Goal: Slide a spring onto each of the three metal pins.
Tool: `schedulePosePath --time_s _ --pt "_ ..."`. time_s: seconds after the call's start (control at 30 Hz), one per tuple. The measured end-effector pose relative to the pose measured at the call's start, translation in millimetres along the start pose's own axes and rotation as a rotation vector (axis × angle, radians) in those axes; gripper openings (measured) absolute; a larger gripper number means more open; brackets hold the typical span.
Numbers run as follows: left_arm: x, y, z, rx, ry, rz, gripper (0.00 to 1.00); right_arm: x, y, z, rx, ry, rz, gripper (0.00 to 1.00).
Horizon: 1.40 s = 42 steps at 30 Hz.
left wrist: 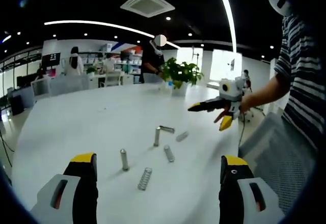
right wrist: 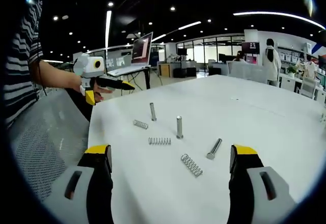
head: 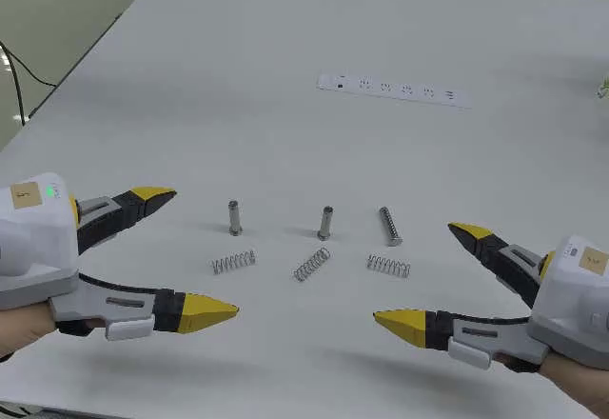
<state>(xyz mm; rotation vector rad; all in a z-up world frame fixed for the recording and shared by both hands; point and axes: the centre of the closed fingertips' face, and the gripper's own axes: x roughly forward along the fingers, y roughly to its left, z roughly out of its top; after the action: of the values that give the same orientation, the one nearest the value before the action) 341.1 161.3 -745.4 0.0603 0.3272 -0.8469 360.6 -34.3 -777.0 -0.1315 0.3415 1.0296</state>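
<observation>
Three metal pins stand in a row on the white table: the left pin [head: 234,217] [left wrist: 124,159] [right wrist: 153,111] and the middle pin [head: 325,222] [left wrist: 157,136] [right wrist: 179,127] are upright, while the right pin [head: 389,226] [left wrist: 167,129] [right wrist: 214,148] lies on its side. One loose spring lies in front of each: left spring [head: 233,263] [left wrist: 145,178], middle spring [head: 312,264] [left wrist: 168,153], right spring [head: 388,266] [right wrist: 191,165]. My left gripper [head: 186,252] [left wrist: 158,158] hovers left of the row, open and empty. On the row's other side my right gripper [head: 419,274] [right wrist: 170,150] is open and empty.
A white power strip [head: 393,89] lies further back on the table [head: 285,105]. A potted plant [left wrist: 181,72] and a laptop [right wrist: 141,48] stand near the table's far ends. People and desks are in the background.
</observation>
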Motion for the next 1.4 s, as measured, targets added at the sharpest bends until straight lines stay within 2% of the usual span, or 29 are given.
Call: schedulePosePath --time_s 0.37,0.47,0.67,0.87,1.4 --pt "5.3 -4.8 -0.4 0.004 0.019 -0.045 0.98 -0.4 -0.1 -2.5 0.013 0.007 0.004 0.95" --pt "5.0 -1.6 0.0 0.004 0.026 -0.052 0.98 -1.0 0.1 -5.3 0.009 0.018 0.005 0.95" --pt "3.4 -0.7 4.2 -0.044 0.008 -0.073 0.98 -0.4 2.9 -8.2 0.016 0.035 0.030 0.92" --pt "3.5 -2.9 1.4 -0.038 0.016 -0.079 0.98 -0.3 2.5 -5.0 0.017 0.028 0.033 0.91" --pt "-1.2 0.8 0.8 -0.040 0.017 -0.061 0.97 -1.6 -0.4 -4.3 0.011 0.035 0.036 0.90"
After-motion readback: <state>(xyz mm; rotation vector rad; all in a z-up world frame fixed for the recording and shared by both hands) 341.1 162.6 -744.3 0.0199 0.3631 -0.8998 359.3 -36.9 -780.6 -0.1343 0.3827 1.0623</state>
